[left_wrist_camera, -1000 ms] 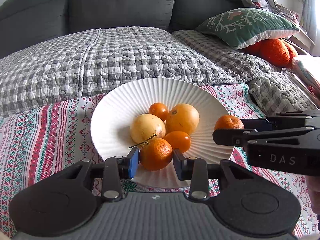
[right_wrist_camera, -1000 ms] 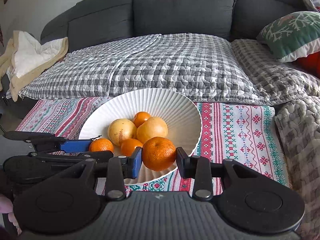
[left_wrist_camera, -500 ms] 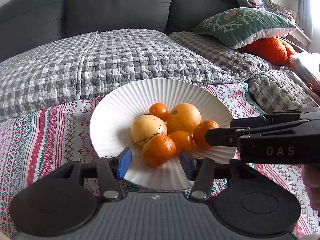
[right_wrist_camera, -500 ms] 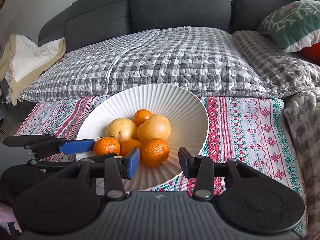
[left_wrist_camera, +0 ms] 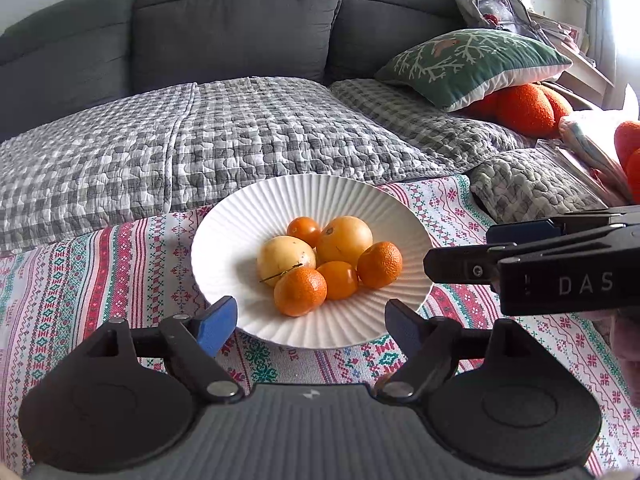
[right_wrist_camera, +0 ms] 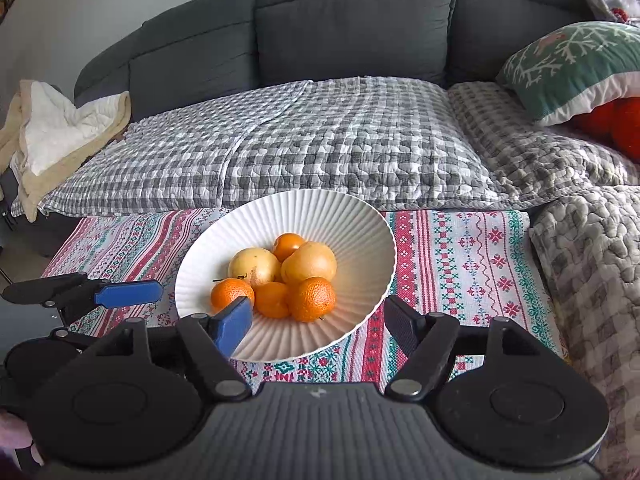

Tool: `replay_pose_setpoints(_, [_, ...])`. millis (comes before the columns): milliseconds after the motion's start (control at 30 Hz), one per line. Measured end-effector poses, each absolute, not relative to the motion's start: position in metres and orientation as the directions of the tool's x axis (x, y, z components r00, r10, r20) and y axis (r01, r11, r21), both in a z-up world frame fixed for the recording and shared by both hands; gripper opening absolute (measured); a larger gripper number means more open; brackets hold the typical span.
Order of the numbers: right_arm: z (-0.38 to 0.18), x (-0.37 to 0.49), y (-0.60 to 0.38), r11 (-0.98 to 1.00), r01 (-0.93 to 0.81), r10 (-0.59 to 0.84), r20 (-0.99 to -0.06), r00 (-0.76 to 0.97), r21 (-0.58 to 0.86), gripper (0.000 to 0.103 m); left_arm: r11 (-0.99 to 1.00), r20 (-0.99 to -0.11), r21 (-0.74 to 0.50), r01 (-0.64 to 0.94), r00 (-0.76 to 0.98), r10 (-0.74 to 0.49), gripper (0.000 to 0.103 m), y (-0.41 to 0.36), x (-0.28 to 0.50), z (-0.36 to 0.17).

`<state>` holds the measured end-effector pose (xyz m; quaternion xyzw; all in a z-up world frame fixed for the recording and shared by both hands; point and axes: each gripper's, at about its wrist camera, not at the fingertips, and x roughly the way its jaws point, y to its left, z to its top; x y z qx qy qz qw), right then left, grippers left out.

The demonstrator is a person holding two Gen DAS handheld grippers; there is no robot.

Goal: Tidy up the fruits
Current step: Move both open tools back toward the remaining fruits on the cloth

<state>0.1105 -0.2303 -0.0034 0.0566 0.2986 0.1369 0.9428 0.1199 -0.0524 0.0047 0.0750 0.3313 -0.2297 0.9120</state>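
A white ribbed bowl (left_wrist_camera: 224, 248) (right_wrist_camera: 360, 240) stands on a patterned cloth and holds several fruits. One tangerine (left_wrist_camera: 300, 291) (right_wrist_camera: 232, 293) lies at the front of the pile, just beyond my left gripper (left_wrist_camera: 310, 322). Its jaws are opening with nothing between them. A second tangerine (left_wrist_camera: 379, 265) (right_wrist_camera: 314, 298) rests on the pile's right side, ahead of my right gripper (right_wrist_camera: 318, 322). That one's jaws are opening too and hold nothing. Two yellow fruits (left_wrist_camera: 285, 255) (left_wrist_camera: 349, 240) sit behind. The right gripper (left_wrist_camera: 458, 250) also shows side-on beside the bowl's rim.
The patterned cloth (left_wrist_camera: 120, 280) covers the low table. Behind it are a grey sofa (left_wrist_camera: 240, 20) with a checked quilt (left_wrist_camera: 200, 140), a green pillow (left_wrist_camera: 472, 60) and orange cushions (left_wrist_camera: 524, 108). A cream blanket (right_wrist_camera: 60, 132) lies at the far left.
Both grippers let go of their tangerines, which now lie in the bowl. Both sets of jaws have spread wide, and both grippers have drawn back from the bowl.
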Motion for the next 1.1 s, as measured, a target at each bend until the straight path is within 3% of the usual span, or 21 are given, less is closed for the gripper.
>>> replay_pose_setpoints(167, [0.0, 0.092, -0.23, 0.962, -0.214, 0.274, -0.549, 0.79, 0.172, 0.076, 0.888, -0.642, -0.031, 0.46, 0.671, -0.37, 0.083, -0.044, 0.1, 0.009])
replay_pose_setpoints(1100, [-0.012, 0.005, -0.22, 0.971, -0.18, 0.236, -0.546, 0.804, 0.155, 0.092, 0.923, -0.704, -0.043, 0.383, 0.644, -0.299, 0.095, -0.003, 0.031, -0.004])
